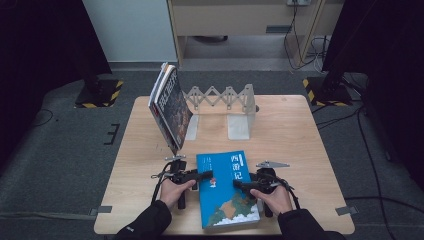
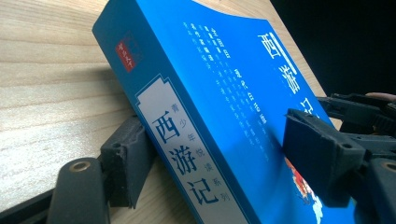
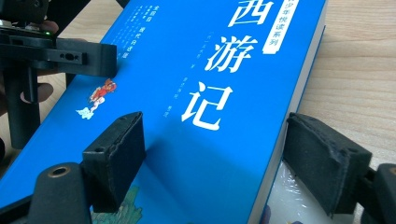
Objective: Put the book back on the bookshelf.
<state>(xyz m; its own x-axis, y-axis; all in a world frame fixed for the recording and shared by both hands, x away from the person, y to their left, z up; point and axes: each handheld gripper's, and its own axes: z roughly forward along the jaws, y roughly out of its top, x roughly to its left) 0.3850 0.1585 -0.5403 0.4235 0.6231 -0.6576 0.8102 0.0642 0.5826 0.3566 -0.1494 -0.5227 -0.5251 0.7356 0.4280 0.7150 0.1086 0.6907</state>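
The wooden surface (image 1: pixel 295 130) carries a blue book (image 1: pixel 226 190) between both grippers. The left gripper (image 2: pixel 224 163) clamps its spine edge, one jaw under, one on the cover. The right gripper (image 3: pixel 215 158) clamps the page edge likewise.

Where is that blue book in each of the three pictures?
High view: blue book lies low centre on the table, between both grippers.
Left gripper view: fills the middle, spine facing us.
Right gripper view: cover across the centre.
Shared landmark: its white title characters.
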